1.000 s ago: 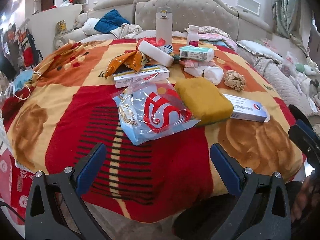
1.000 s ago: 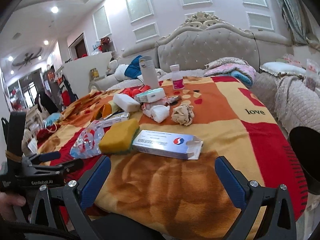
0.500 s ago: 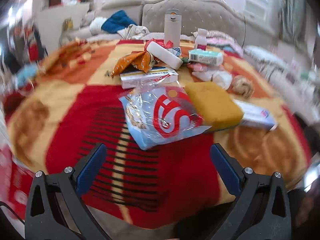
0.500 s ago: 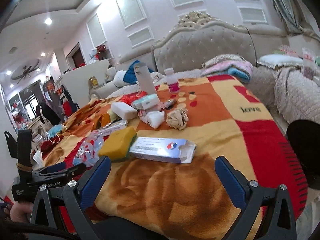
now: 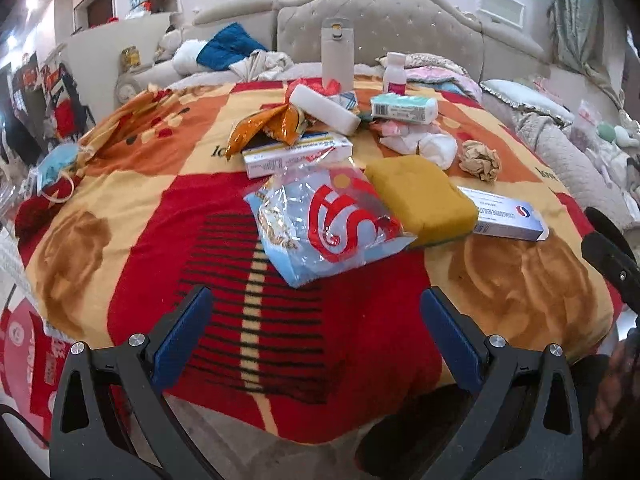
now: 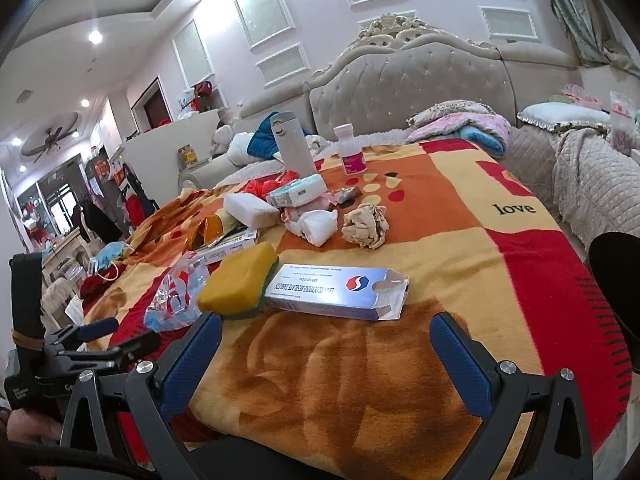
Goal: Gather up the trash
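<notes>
Trash everywhere on the blanket [image 5: 132,208]! Front and centre in the left view lies the crinkly plastic bag [image 5: 324,220], its edge tucked against the yellow sponge [image 5: 420,196] at three o'clock. Beyond the sponge, the opened medicine box [image 6: 340,290] sits dead ahead of the right gripper [image 6: 326,354], with the crumpled paper ball [image 6: 366,226] up at twelve o'clock and white tissue wads [image 6: 316,226] beside it. The left gripper [image 5: 316,330] hovers short of the bag, fingers spread wide, nothing held; the right one is spread and empty too. The risk, I'd say: that slick bag slides or bunches under a pinch, or drags the sponge along. The box's torn flap could crush or slip free.
</notes>
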